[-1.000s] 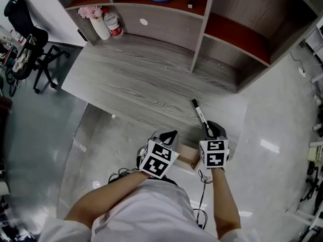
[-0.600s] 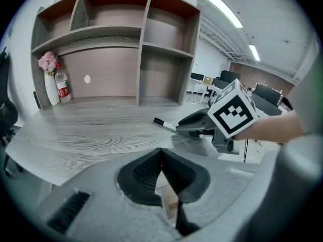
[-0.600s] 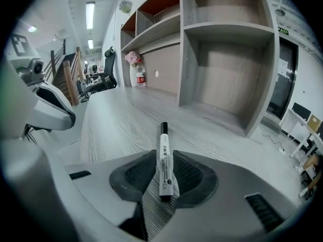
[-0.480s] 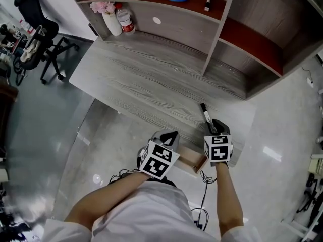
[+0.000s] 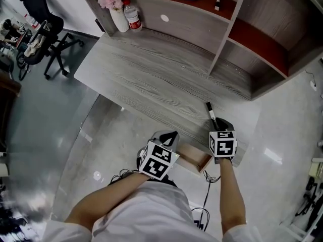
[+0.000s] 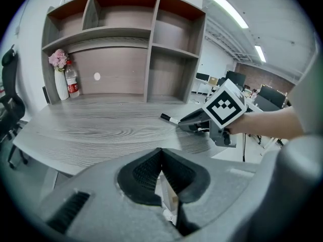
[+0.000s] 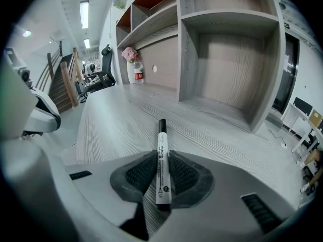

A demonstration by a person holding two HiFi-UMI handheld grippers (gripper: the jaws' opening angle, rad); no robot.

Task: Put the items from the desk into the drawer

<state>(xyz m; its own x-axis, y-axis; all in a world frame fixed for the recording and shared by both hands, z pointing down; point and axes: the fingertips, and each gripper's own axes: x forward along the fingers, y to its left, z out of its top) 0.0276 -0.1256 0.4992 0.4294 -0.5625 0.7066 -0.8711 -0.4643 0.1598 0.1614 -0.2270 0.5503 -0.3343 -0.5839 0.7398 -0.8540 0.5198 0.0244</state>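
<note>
One marker [image 7: 161, 135] clamped lengthwise in right claw [image 7: 161, 158]; left claw [image 6: 161, 154] closed, empty.

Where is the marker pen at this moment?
The marker pen is clamped in the right tongs, at the front right edge of the desk, beside the open drawer in the head view.

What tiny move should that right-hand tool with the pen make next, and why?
Probably draw the marker back off the desk and over the drawer. The right gripper has its jaws shut on the marker, and the drawer stands open just beside it, under the desk's near edge.
</note>
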